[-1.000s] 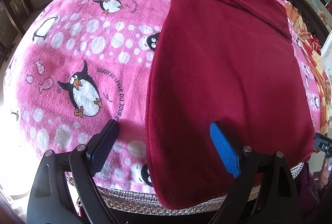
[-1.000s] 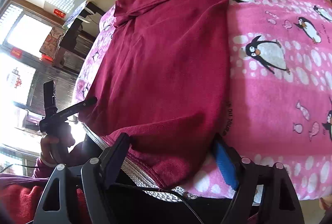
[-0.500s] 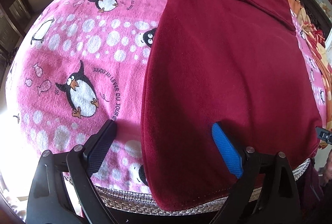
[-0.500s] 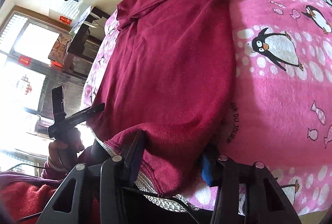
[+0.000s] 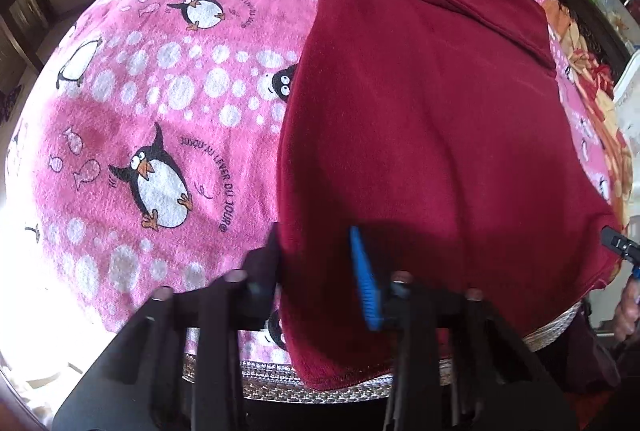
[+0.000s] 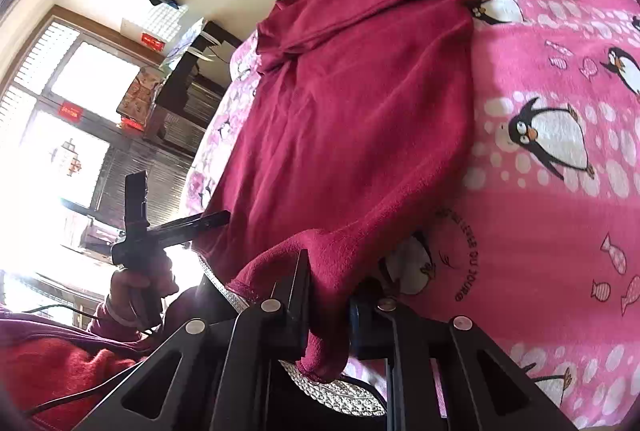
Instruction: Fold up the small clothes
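Note:
A dark red fleece garment (image 5: 432, 119) lies flat on a pink penguin blanket (image 5: 160, 103), its hem hanging over the near edge. My left gripper (image 5: 316, 271) has its jaws narrowed around the hem's near left corner, with fabric between them. My right gripper (image 6: 326, 295) is shut on the hem's other corner, which is bunched and lifted (image 6: 320, 255). The garment (image 6: 352, 103) stretches away on the blanket (image 6: 560, 191). The left gripper's handle and the hand on it (image 6: 140, 231) show in the right wrist view.
The blanket's braided silver trim (image 5: 312, 387) marks the near edge of the bed. Red and orange patterned cushions (image 5: 592, 79) lie along the far right side. Dark furniture (image 6: 192, 79) and bright windows (image 6: 60, 103) stand beyond the bed.
Both grippers' jaws have closed from wide open onto the garment's hem corners. The right one has bunched and raised its corner slightly.

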`<state>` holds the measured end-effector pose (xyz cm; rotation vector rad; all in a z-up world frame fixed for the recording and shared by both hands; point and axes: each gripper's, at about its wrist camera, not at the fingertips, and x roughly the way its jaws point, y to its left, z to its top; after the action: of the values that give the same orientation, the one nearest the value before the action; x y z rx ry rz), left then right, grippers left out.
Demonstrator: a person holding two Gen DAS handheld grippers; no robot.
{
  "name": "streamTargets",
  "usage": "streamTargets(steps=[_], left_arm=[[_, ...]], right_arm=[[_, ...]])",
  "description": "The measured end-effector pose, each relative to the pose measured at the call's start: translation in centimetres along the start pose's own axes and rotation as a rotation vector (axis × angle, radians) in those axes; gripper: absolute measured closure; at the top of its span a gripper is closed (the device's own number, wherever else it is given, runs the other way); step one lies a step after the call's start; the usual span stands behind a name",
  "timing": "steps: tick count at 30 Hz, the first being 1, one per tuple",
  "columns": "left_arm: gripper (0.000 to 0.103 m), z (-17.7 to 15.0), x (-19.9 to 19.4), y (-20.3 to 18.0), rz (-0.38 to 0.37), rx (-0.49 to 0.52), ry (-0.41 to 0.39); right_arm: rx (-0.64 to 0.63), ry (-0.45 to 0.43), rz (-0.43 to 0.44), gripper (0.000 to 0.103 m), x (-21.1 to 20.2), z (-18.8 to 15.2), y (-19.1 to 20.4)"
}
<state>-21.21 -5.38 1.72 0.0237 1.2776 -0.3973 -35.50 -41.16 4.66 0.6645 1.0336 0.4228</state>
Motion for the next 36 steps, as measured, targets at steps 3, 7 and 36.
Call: streamTargets(steps=[3, 7, 36], left_arm=[[0.09, 0.4, 0.3, 0.8, -0.048, -0.028, 0.021], [0.095, 1.0, -1.2, 0.3, -0.109, -0.04, 0.006], [0.095, 9.4, -1.2, 2.7, -0.258, -0.182, -0.145]], right_arm=[[-0.01, -0.029, 0.027, 0.091, -0.6, 1.0, 0.3], [-0.031, -0.069, 0.028, 0.094, -1.2, 2.4, 0.8], [0.043, -0.161, -0.219, 0.096, -0.1, 9.1, -3.5]])
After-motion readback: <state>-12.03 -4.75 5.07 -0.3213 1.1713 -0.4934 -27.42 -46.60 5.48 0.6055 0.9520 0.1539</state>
